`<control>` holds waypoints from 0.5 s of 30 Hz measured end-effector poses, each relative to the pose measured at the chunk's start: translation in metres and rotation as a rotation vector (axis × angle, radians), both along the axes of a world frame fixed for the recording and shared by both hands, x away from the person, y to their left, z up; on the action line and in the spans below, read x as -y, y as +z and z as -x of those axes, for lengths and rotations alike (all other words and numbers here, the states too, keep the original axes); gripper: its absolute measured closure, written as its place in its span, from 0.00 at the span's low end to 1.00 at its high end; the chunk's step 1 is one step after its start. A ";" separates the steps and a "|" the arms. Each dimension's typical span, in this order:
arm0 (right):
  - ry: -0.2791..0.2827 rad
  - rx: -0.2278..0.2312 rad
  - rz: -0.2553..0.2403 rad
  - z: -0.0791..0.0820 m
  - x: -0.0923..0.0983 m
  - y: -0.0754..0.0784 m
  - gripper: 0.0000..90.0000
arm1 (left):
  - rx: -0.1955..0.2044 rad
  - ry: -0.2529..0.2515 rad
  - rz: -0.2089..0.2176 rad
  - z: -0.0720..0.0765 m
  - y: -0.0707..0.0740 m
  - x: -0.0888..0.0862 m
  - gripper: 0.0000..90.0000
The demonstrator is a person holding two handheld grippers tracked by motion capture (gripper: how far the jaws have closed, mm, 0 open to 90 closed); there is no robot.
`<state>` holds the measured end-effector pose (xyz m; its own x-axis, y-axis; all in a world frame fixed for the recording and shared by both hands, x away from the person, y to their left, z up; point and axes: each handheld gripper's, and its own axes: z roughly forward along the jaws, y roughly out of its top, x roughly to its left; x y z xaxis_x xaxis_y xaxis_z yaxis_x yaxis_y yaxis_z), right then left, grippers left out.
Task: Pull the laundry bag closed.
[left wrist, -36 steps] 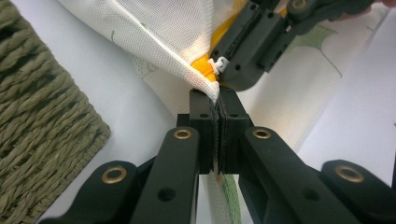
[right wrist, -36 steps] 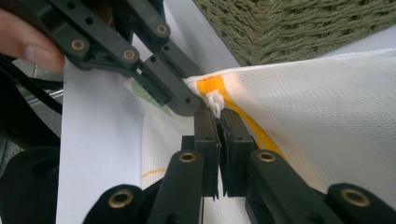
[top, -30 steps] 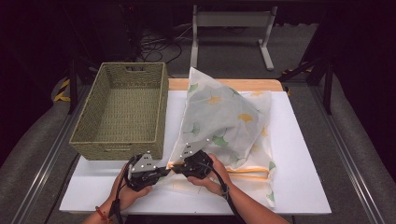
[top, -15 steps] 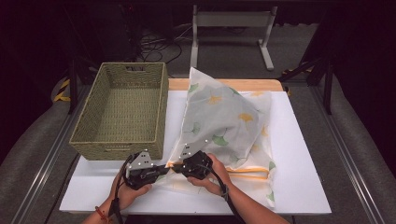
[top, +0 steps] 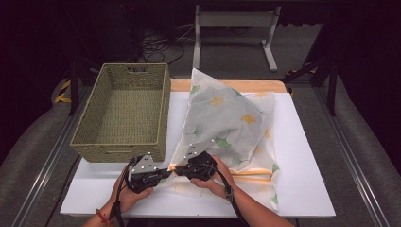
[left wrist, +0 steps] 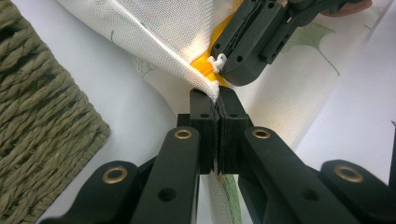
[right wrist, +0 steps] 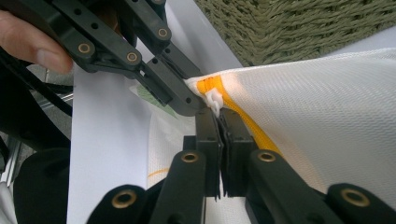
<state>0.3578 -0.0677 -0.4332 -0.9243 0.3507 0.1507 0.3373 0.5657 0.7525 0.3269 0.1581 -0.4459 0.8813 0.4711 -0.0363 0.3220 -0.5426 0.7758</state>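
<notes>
2 grippers, left gripper (top: 166,172) and right gripper (top: 178,170), jaws clamped on pillowcase (top: 231,123) corner, white zipper pull (right wrist: 214,100) in right gripper view

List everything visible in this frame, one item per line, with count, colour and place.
pillow in mesh bag: one, white with green and yellow leaf print, table centre
zipper: one, orange, along the bag's near edge
zipper pull: one, white, at the bag's near left corner
basket: one, olive woven, table left
table: one, white
left gripper: one, black, shut on the bag corner
right gripper: one, black, shut at the zipper pull
</notes>
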 end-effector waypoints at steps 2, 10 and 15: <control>0.002 -0.006 -0.004 0.000 0.000 0.000 0.99 | 0.000 -0.002 -0.002 0.000 0.000 0.001 0.97; 0.017 -0.002 0.012 0.000 0.001 0.000 1.00 | 0.007 -0.006 -0.014 0.001 -0.001 0.002 0.97; 0.011 0.024 0.045 0.003 -0.001 0.002 1.00 | -0.008 0.027 0.021 -0.002 -0.001 0.001 0.93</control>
<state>0.3548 -0.0665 -0.4311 -0.9312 0.3467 0.1128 0.3133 0.6025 0.7341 0.3287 0.1571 -0.4465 0.8679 0.4940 -0.0532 0.3426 -0.5175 0.7841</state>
